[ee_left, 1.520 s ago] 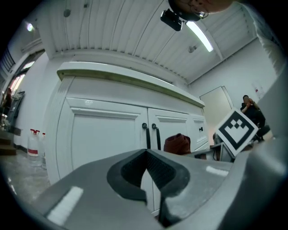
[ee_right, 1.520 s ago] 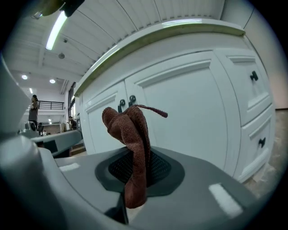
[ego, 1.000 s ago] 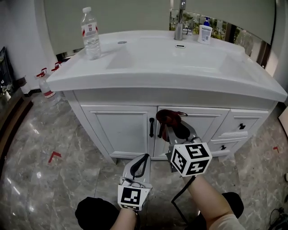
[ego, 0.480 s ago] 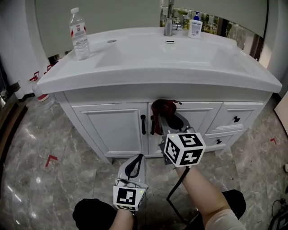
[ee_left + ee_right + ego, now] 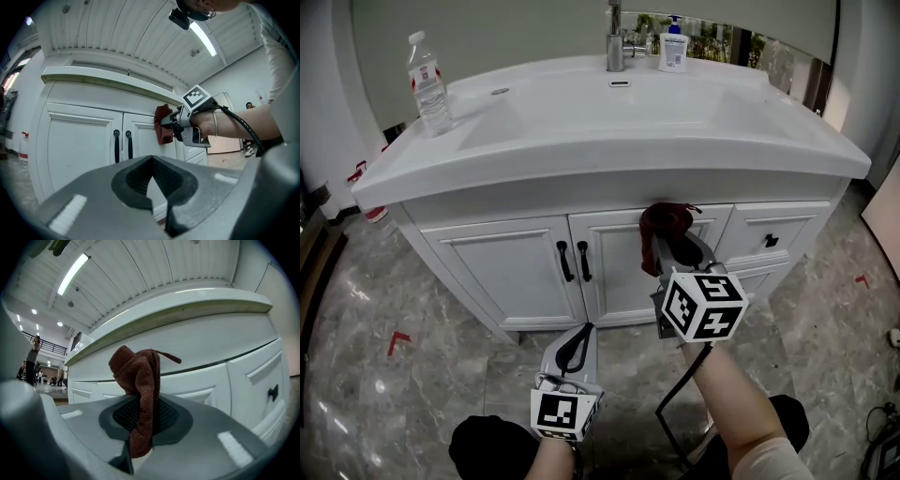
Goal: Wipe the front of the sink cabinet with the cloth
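Right hand-held gripper (image 5: pixel 664 248) (image 5: pixel 140 420): jaws clamped on a brown-red cloth (image 5: pixel 666 223) (image 5: pixel 138 376). The cloth is pinched by its lower part and bunches up above the jaw tips. The left gripper view shows the bunch (image 5: pixel 162 124) lying against the white front of the sink cabinet (image 5: pixel 511 267), just under the overhanging edge of the desk (image 5: pixel 750 131), at the top of the right-hand door.

Left hand-held gripper (image 5: pixel 575 345) (image 5: pixel 152 180): held low over the marble floor (image 5: pixel 356 309), below and left of my right one and well apart from the cabinet. Its jaws are drawn together with nothing between them.

Two black door handles (image 5: pixel 574 261) stand side by side left of the cloth. A black drawer knob (image 5: pixel 771 241) lies to its right.

Containers on the desk, beyond and above both grippers:
- A clear plastic water bottle (image 5: pixel 428 84) stands upright at the far left. I cannot tell its fill level.
- A white pump bottle (image 5: pixel 673 49) stands just beside the tap (image 5: pixel 616 42) at the back. Its contents cannot be seen.
- The sink basin (image 5: pixel 675 98) shows a bare white surface.
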Demonstrator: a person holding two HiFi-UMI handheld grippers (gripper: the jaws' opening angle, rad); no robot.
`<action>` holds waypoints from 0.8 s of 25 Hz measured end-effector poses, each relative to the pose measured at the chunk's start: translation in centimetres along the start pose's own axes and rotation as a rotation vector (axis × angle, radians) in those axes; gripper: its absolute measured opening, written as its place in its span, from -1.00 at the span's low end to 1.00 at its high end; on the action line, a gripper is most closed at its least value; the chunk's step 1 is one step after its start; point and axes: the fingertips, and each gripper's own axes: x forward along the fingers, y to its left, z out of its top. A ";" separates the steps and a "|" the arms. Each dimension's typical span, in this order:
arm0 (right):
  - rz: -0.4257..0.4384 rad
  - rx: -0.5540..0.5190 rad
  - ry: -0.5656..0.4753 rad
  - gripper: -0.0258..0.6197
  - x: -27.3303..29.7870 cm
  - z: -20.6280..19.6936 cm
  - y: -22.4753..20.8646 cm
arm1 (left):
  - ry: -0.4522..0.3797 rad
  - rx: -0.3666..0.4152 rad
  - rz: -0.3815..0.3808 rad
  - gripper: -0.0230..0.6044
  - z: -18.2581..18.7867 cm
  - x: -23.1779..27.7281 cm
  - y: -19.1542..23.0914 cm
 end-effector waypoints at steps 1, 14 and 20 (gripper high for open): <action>-0.006 0.003 -0.001 -0.65 -0.3 0.1 -0.9 | 0.002 0.004 0.005 -0.93 -0.1 0.1 -0.2; -0.149 0.047 0.009 -0.66 -4.5 1.0 -11.5 | 0.049 0.021 0.067 -0.93 -1.7 -0.3 -3.1; -0.107 0.069 0.019 -0.67 -4.9 -0.3 -9.7 | 0.033 0.081 0.064 -0.93 -0.4 -1.5 -3.4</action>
